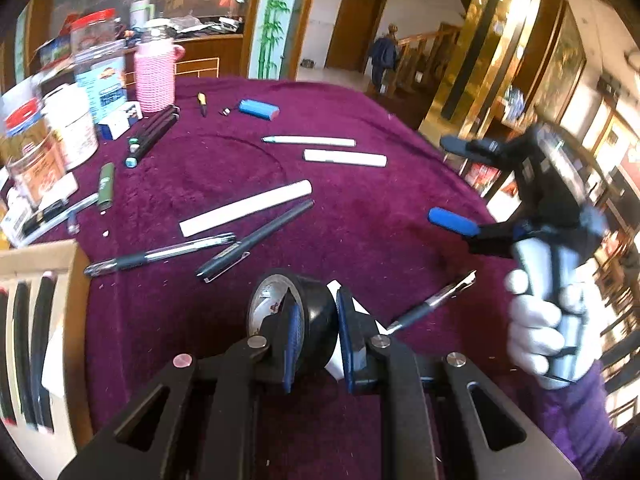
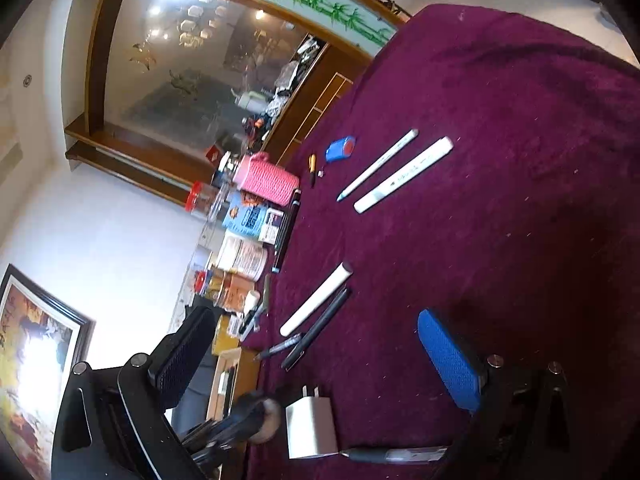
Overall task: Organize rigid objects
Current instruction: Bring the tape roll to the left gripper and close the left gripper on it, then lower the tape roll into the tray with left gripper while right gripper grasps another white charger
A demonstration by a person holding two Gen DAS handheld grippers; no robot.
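Purple plush tablecloth (image 1: 360,128) over a round table, glass-fronted wooden cabinet and bamboo-painted panel behind.

Far left edge of cloth: crowd of jars and tins, red-lidded plastic jar (image 1: 98,56), pink knitted bottle sleeve (image 1: 155,76) just right of it. Wooden tray (image 1: 44,320) at the near left corner, dark pens lying in it.

Right of the pink sleeve: small yellow-and-black tool (image 1: 202,103), then blue battery pack (image 1: 259,109). Nearer than the battery pack: thin white pen (image 1: 308,141) and thicker white marker (image 1: 345,158), roughly parallel, close but apart. Nearer still: long white tube (image 1: 246,208), dark capped pen (image 1: 256,242) just beside it, clear gel pen (image 1: 160,256) to the left of that.

Centre foreground: left gripper (image 1: 316,332), jaws closed partway, clamped on a roll of black tape (image 1: 292,316) standing on edge, one blue pad inside the core, the other against the outer face. White USB charger (image 2: 310,426) right behind the roll, mostly hidden in the left wrist view, plain in the right wrist view. Silver-and-black pen (image 1: 432,302) just right of the roll.

Right side: right gripper (image 1: 452,184), gripped by a white-gloved hand (image 1: 536,332), raised above the cloth, blurred, jaws spread wide, nothing between them. Blue pad (image 2: 448,360) and black pad (image 2: 182,350) far apart in its own view.
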